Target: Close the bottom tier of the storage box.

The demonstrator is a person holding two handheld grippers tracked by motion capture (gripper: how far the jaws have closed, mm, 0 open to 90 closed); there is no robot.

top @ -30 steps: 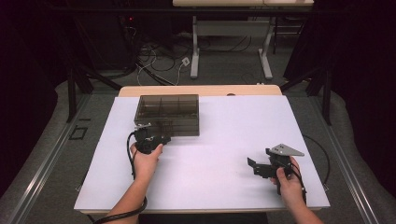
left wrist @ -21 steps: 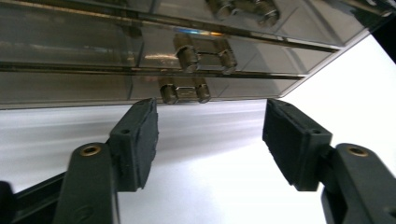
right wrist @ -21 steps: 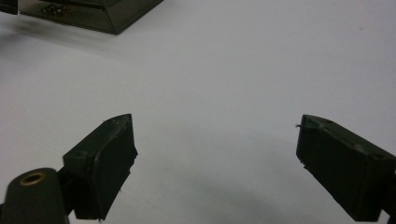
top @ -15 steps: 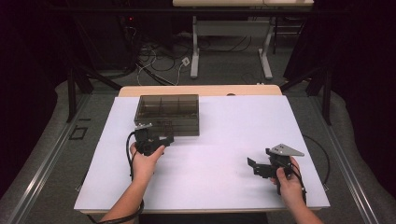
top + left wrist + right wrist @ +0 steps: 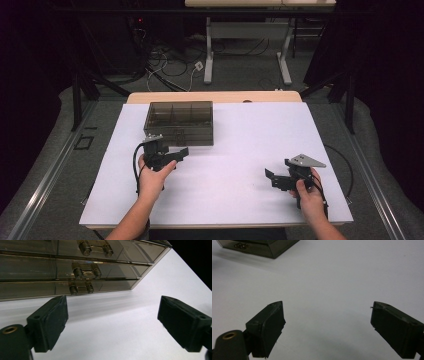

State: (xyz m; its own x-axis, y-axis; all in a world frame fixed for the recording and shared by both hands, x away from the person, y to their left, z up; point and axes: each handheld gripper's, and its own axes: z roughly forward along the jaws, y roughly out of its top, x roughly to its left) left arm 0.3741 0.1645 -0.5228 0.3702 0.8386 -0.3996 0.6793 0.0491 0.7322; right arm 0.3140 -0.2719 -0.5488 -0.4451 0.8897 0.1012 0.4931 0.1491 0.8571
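A smoky see-through compartment box point(image 5: 178, 121) sits closed at the back left of the white table top point(image 5: 250, 135). My left gripper point(image 5: 171, 151) hovers just in front of the box's near wall. Its jaws have just been opening and now stand wide, with nothing between them. In the left gripper view the box point(image 5: 75, 267) fills the top, its small latches point(image 5: 82, 270) facing my left gripper point(image 5: 112, 317). My right gripper point(image 5: 278, 176) rests low at the front right, open and empty. In the right gripper view my right gripper point(image 5: 327, 322) points over bare table, with the box's corner point(image 5: 262, 247) far off.
The wooden table edge point(image 5: 215, 96) runs behind the white top. Beyond it are floor cables point(image 5: 170, 65) and the legs of another table point(image 5: 209, 55). Dark curtains close off both sides. Each gripper trails a black cable point(image 5: 136, 170).
The left gripper's jaws have spread wide apart and the hand has drawn slightly back and up from the box front. The right hand and the box have not moved.
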